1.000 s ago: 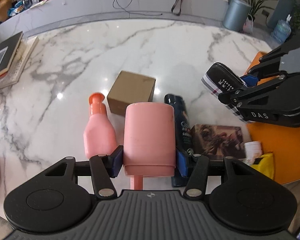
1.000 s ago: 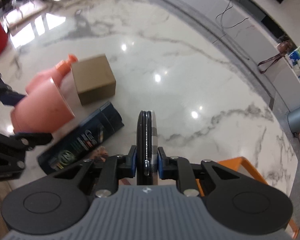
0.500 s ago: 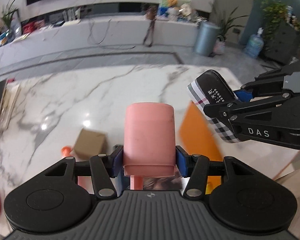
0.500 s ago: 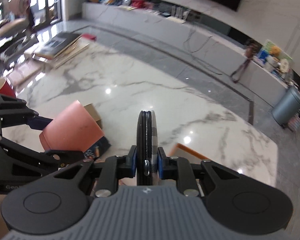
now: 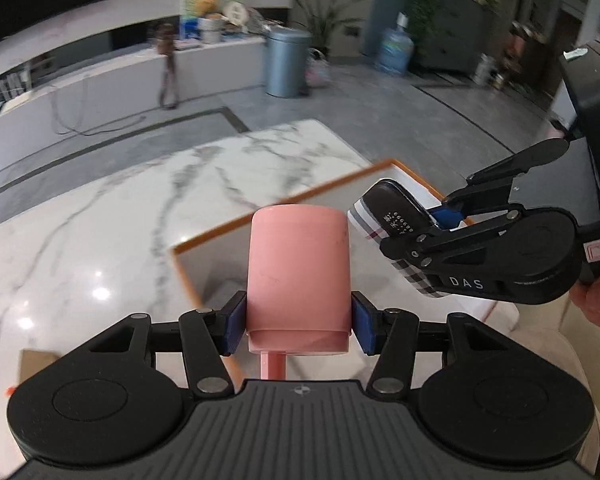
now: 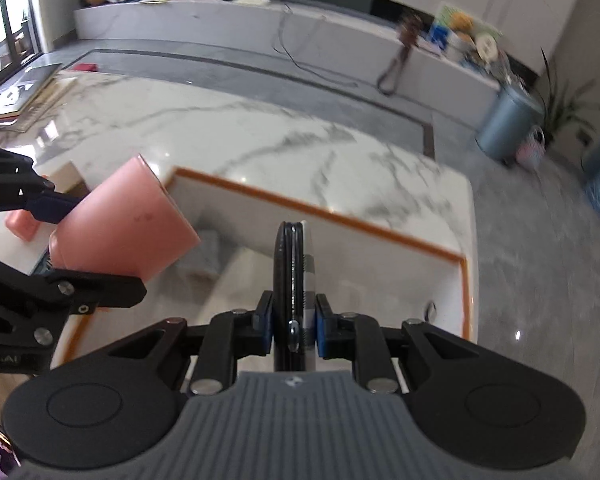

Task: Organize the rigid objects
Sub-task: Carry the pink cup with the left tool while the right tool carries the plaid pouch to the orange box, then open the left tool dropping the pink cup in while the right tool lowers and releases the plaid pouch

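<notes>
two handheld grippers hang side by side above a white marble table (image 5: 112, 216), each carrying one object over a white bin with an orange rim (image 6: 340, 216) that sits at the table's near corner.

the left gripper (image 5: 298, 322) is clamped on a pink cup (image 5: 298, 276). its blue pads press the cup's two sides low down, near the wider lipped end that faces the camera, and the rest of the cup sticks out forward past the fingertips. a thin pink stem runs from the cup's near end toward the gripper body, and where it ends is hidden. in the right wrist view the same cup (image 6: 128, 220) is tilted, its far end over the bin's left rim.

the right gripper (image 6: 292, 326) is squeezed tight on a slim flat case (image 6: 294, 276), black on one face and grey plaid on the other, held on edge between the pads. in the left wrist view the case (image 5: 396, 236) juts out to the left from the claw, just right of the cup and apart from it. small white print on its black face is too fine to read. a bit of a hand (image 5: 598, 300) shows at the right edge.

the bin's inside is blurred; a grey patch near its left corner may be shadow or an item, and i cannot tell which. at the lower left of the left wrist view a brown box (image 5: 36, 364) is cut off by the gripper body. the room behind is smeared by motion blur.
</notes>
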`<state>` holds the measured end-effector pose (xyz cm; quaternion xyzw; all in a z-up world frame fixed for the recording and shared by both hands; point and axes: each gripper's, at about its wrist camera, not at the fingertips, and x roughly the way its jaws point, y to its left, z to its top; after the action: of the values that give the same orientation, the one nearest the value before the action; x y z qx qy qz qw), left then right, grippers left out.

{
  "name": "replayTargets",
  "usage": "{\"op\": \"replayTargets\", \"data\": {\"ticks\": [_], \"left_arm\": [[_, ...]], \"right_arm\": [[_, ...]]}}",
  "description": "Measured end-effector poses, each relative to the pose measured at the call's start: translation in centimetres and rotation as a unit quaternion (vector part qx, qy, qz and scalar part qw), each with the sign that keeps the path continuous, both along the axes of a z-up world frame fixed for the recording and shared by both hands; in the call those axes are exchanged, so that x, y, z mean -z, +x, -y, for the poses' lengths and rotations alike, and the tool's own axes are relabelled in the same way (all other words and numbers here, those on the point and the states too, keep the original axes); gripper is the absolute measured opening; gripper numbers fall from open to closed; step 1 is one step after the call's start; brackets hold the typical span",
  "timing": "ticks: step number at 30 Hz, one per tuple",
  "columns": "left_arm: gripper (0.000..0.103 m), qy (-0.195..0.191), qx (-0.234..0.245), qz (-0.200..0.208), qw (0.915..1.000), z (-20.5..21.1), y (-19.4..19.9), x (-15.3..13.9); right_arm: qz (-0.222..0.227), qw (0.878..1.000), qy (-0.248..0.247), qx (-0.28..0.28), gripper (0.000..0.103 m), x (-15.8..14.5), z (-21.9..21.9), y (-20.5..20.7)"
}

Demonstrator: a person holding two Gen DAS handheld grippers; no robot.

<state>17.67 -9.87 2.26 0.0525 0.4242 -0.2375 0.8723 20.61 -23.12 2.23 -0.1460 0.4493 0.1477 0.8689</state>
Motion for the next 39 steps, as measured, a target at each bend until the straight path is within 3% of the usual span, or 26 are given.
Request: {"op": "replayTargets", "data": {"ticks": [8,14,19,24,34,37,39], "left_arm": [[0.061,-0.016,0.014,-0.055,0.9982,3.6,3.2,3.6],[0.061,-0.004,0.031,-0.073,0.9968,5.8,4.3,5.9],[0.061,0.003,-0.003,-0.097,0.9952,5.9,5.6,7.3],[0.062,-0.014,-0.031,-0.127,0.9914,5.6,7.0,8.4],[0.063,0.005,-0.045,-0.122,0.9915,5.8,7.1,9.2],[0.066,0.012,-0.047,-0.117,0.9919,5.7,6.9,9.1],[0.075,0.016,-0.050,-0.113,0.9922,5.5,6.9,9.0]], "right_arm": [[-0.030,0.999,0.022,0.035,0.019,2.6,3.0,1.7],[-0.056,0.996,0.037,0.059,0.019,4.9,4.9,3.4],[-0.081,0.992,0.052,0.076,0.019,7.1,5.7,5.1],[-0.107,0.986,0.078,0.102,0.019,8.7,6.6,6.8],[-0.123,0.983,0.076,0.110,0.020,10.3,6.5,7.3],[-0.124,0.983,0.078,0.111,0.020,10.3,6.5,7.3],[-0.123,0.983,0.079,0.110,0.020,10.4,6.5,7.4]]}}
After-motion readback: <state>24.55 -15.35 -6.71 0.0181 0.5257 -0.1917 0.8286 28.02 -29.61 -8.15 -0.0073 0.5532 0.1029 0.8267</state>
